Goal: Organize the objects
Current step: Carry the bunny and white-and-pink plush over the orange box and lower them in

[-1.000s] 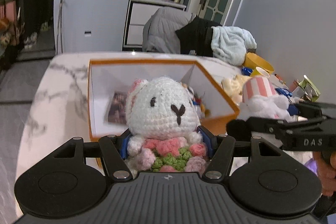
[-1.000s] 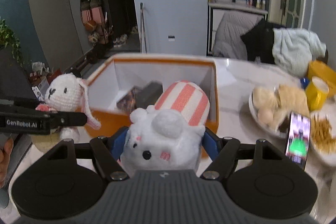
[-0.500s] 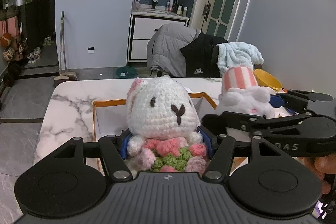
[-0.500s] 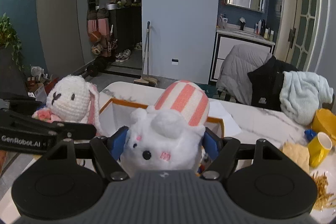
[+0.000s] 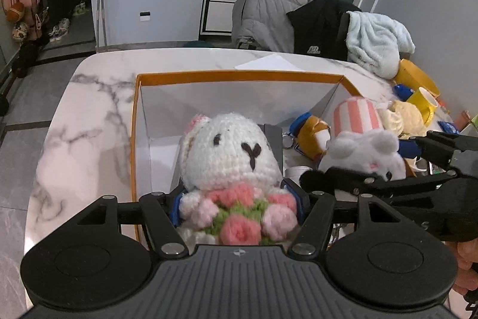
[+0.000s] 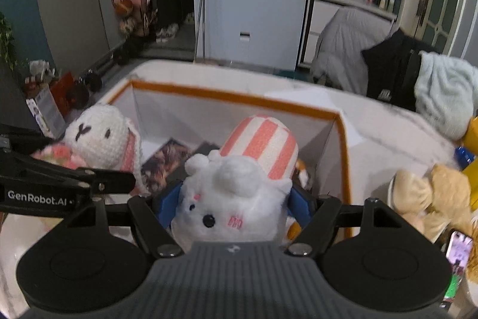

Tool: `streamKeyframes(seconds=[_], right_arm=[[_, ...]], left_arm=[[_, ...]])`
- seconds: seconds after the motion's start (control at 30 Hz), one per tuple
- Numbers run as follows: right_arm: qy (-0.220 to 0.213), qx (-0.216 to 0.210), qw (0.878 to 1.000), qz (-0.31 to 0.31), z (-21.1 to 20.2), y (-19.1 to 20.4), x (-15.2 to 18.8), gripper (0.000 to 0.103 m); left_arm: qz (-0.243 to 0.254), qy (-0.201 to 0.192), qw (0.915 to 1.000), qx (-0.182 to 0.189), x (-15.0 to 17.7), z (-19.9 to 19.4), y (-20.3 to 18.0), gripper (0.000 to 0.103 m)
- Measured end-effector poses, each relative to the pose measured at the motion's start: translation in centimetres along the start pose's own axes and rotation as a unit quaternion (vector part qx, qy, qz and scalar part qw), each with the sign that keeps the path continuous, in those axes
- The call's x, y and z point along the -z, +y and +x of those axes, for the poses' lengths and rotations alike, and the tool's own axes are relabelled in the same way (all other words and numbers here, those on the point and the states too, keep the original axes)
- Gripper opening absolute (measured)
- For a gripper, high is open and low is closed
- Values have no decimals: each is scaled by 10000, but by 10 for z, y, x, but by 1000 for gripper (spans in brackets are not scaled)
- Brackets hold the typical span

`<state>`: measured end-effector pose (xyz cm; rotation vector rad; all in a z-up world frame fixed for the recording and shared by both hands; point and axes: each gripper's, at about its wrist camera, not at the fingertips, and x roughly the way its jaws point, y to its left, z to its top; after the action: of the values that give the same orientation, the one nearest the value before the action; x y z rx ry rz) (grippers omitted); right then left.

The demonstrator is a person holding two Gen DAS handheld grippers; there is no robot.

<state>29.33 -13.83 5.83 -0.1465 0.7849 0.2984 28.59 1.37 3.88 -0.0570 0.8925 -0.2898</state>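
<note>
Clamping a crocheted white bunny (image 5: 228, 157) by its body, the left gripper (image 5: 237, 202) presses its blue pads against the toy's sides, the pink-and-green yarn bouquet between them. The right gripper (image 6: 236, 204) is likewise closed on a fluffy white plush (image 6: 233, 199) with a pink-striped hat. Both toys hang over the open orange-rimmed box (image 5: 239, 77), which sits on the marble table (image 5: 89, 115). Inside the box lie a small orange-and-blue plush keychain (image 5: 310, 133) and a dark printed card (image 6: 165, 159). A yellow mug (image 5: 424, 103) stands on the table right of the box.
</note>
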Motion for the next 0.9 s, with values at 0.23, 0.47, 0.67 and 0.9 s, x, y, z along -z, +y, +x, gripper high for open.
streamKeyframes(seconds=[0.23, 0.47, 0.67, 0.9], right_arm=[[289, -34, 9996, 6, 16, 0, 6, 76], [497, -19, 9988, 12, 30, 1, 9, 76], [639, 22, 9980, -11, 39, 1, 12, 76], [839, -54, 9963, 160, 49, -5, 15, 80]], left_arm=[[146, 188, 9996, -134, -8, 9, -6, 75], [148, 217, 9993, -279, -11, 23, -12, 75], [269, 366, 9979, -464, -8, 38, -15, 75], [612, 472, 9944, -723, -7, 47, -25, 80]])
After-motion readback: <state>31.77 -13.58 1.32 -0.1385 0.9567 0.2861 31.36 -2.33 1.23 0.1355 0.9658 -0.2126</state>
